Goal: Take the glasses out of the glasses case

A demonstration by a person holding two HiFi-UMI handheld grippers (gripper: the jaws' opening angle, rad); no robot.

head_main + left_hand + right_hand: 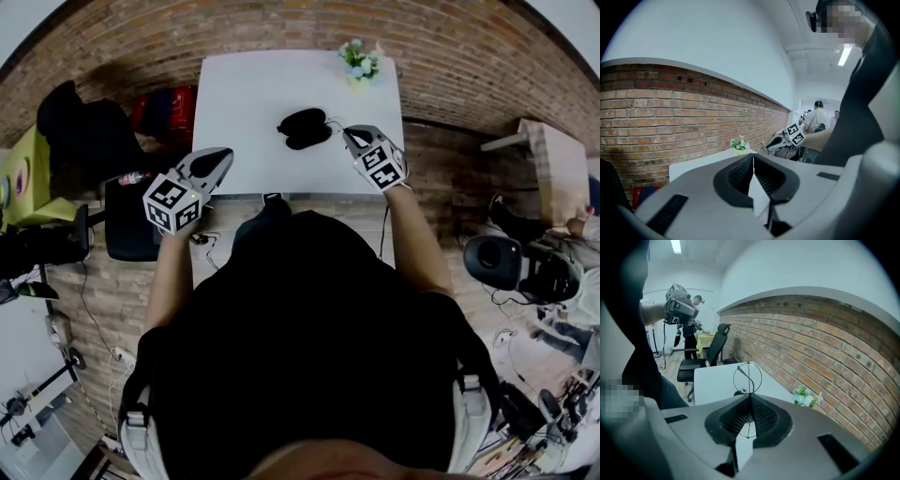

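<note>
The black glasses case (305,128) lies open on the white table (244,103), past its middle. My right gripper (354,139) hovers just right of the case, shut on thin wire-rimmed glasses (745,376). In the right gripper view one round lens rim stands up above the closed jaws (750,397), and a dark bit of the case (738,392) shows behind them. My left gripper (211,164) is raised over the table's near left edge, well left of the case. Its jaws (753,161) are pressed together, shut on nothing.
A small pot of flowers (359,61) stands at the table's far right corner, against the brick wall. A black office chair (131,220) is to the left of the table, and red items (169,108) lie on the floor beyond it. Other people are in the room.
</note>
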